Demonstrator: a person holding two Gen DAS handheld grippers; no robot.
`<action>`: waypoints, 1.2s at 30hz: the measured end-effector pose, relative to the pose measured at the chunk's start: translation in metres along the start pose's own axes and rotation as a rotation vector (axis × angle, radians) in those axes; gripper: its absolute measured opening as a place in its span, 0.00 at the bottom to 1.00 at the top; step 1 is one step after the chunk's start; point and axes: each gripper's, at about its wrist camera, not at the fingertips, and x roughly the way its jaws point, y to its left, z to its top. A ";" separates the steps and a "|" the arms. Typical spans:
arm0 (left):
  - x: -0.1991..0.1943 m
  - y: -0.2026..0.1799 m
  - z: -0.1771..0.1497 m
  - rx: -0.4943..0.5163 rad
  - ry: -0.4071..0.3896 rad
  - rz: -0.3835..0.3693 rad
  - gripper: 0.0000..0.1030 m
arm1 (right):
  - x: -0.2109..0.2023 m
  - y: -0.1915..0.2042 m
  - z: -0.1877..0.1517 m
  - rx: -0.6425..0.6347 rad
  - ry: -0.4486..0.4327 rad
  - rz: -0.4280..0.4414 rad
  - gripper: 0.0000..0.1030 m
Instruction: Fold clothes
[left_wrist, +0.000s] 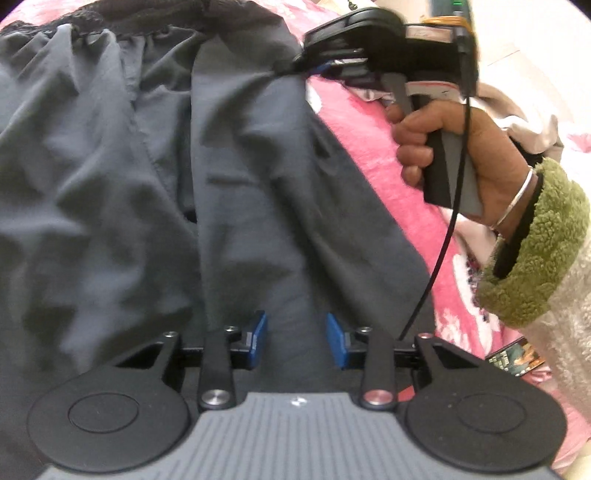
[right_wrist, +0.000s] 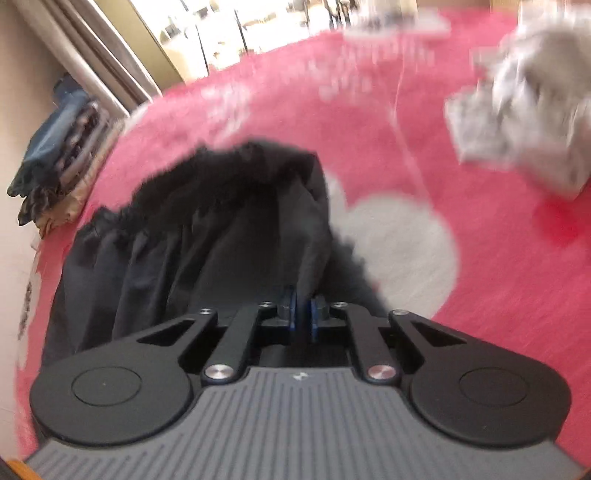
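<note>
Dark grey trousers (left_wrist: 147, 166) with a gathered waistband lie spread on a pink blanket (left_wrist: 369, 147). My left gripper (left_wrist: 297, 341) is open, its blue pads either side of a trouser leg, low over the cloth. My right gripper (left_wrist: 314, 62) shows in the left wrist view at the upper right, held in a hand, shut on the trousers' edge near the waistband. In the right wrist view the right gripper (right_wrist: 303, 314) is shut on a fold of the dark trousers (right_wrist: 221, 229), which hang and bunch ahead of it.
The pink blanket (right_wrist: 498, 277) with white heart shapes covers the bed. A crumpled grey-white garment (right_wrist: 524, 122) lies at the far right. A stack of folded clothes (right_wrist: 55, 155) sits at the left edge by a wall. A small printed packet (left_wrist: 515, 356) lies near my sleeve.
</note>
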 end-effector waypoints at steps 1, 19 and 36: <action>-0.001 0.000 0.003 0.000 -0.006 -0.014 0.35 | -0.008 0.000 0.006 -0.012 -0.032 -0.014 0.04; 0.004 0.007 0.019 -0.143 -0.072 -0.132 0.45 | -0.028 -0.046 0.055 -0.055 -0.159 -0.282 0.63; -0.078 0.134 0.082 -0.232 -0.482 0.245 0.45 | 0.106 0.048 0.094 -0.112 -0.009 0.066 0.25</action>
